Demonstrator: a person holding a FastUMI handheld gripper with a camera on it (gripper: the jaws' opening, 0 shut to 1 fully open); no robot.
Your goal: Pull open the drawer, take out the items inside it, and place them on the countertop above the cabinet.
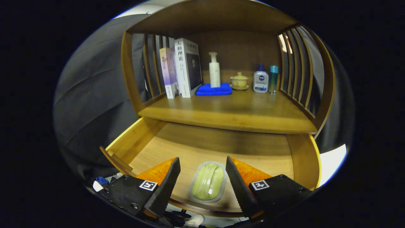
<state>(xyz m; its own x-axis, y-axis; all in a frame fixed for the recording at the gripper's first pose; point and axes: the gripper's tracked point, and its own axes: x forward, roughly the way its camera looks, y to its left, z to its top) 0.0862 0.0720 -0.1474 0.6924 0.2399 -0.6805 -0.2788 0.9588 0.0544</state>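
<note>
The wooden drawer [148, 139] stands pulled out below the countertop [227, 110] of the cabinet. On the drawer's floor, close to its front wall, lies a pale green oval item in a clear wrapper [208, 182]. My gripper [202, 164] hovers above it, open, with the item seen in the gap between the two fingers. Neither finger touches it.
At the back of the countertop stand two books [182, 71], a white pump bottle [214, 70] on a folded blue cloth [214, 89], a small lidded cup [239, 81], a white bottle [260, 79] and a teal bottle [273, 79]. Slatted wooden sides [295, 63] flank the shelf.
</note>
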